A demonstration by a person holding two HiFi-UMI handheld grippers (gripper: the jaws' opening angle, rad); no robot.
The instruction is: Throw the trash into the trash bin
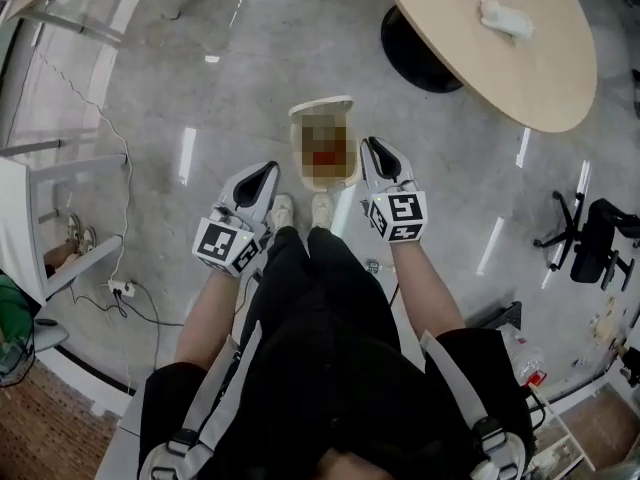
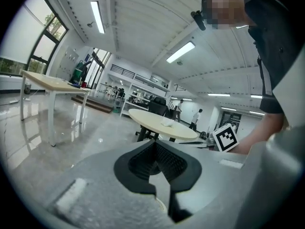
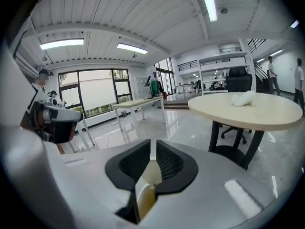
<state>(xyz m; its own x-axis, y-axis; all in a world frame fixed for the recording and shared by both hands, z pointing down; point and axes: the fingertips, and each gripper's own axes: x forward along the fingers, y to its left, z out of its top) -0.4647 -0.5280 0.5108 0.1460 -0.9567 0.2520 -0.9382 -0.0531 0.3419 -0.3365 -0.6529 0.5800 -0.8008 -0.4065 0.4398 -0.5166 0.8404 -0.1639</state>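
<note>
A beige open-topped trash bin stands on the floor just ahead of the person's shoes; a mosaic patch covers its inside. My left gripper hovers at its left side and my right gripper at its right, both raised above the floor. Each has its jaws together with nothing between them. A crumpled white paper lies on the round wooden table beyond the bin to the right. The left gripper view shows that table ahead, and the right gripper view shows the paper on it.
The table's black base sits close behind the bin. A black office chair stands at the far right. White table legs and loose cables lie to the left. More tables and people are far off.
</note>
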